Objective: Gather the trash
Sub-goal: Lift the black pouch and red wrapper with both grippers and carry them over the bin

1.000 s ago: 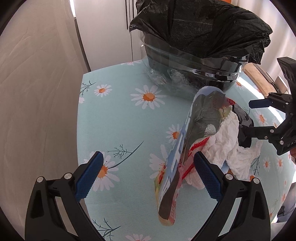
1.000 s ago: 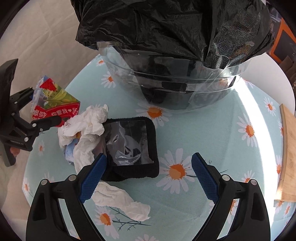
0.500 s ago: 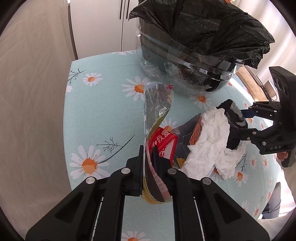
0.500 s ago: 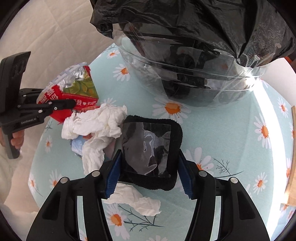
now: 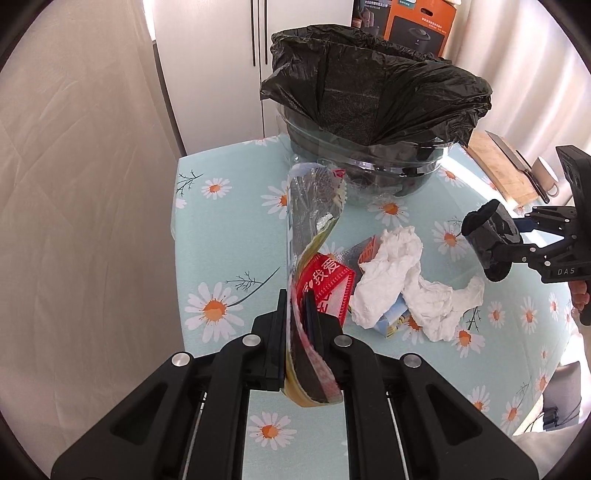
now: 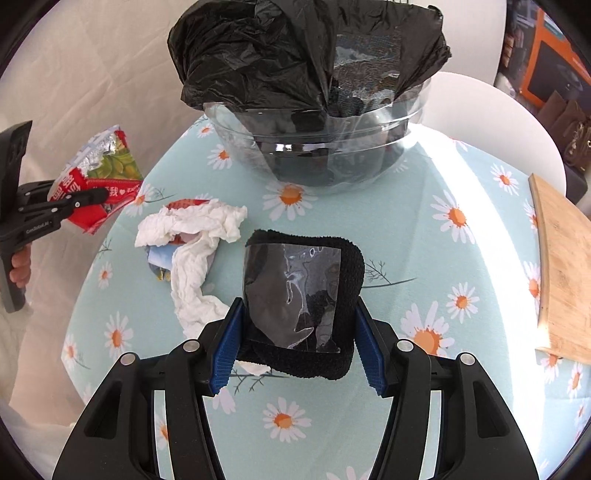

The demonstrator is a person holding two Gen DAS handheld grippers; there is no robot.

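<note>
My left gripper point(image 5: 299, 314) is shut on a red and silver snack wrapper point(image 5: 314, 229) and holds it upright above the daisy tablecloth point(image 5: 229, 229); it also shows in the right wrist view point(image 6: 99, 177). My right gripper point(image 6: 295, 339) is shut on a black pad with clear plastic on it point(image 6: 299, 295), lifted off the table; it shows at the right of the left wrist view point(image 5: 491, 236). A clear bin with a black trash bag point(image 5: 373, 110) stands at the far side point(image 6: 314, 74). Crumpled white tissues point(image 5: 402, 273) lie between the grippers point(image 6: 195, 251).
A small blue-and-yellow packet point(image 5: 391, 321) lies under the tissues. A wooden cutting board point(image 6: 565, 266) with a knife point(image 5: 517, 162) is at the table's right edge. A beige curtain point(image 5: 81, 184) hangs close on the left. An orange box point(image 5: 417, 22) stands behind the bin.
Both grippers closed, the left on the snack wrapper and the right on the black pad, then lifted them off the table. The bin now sits farther away in both views.
</note>
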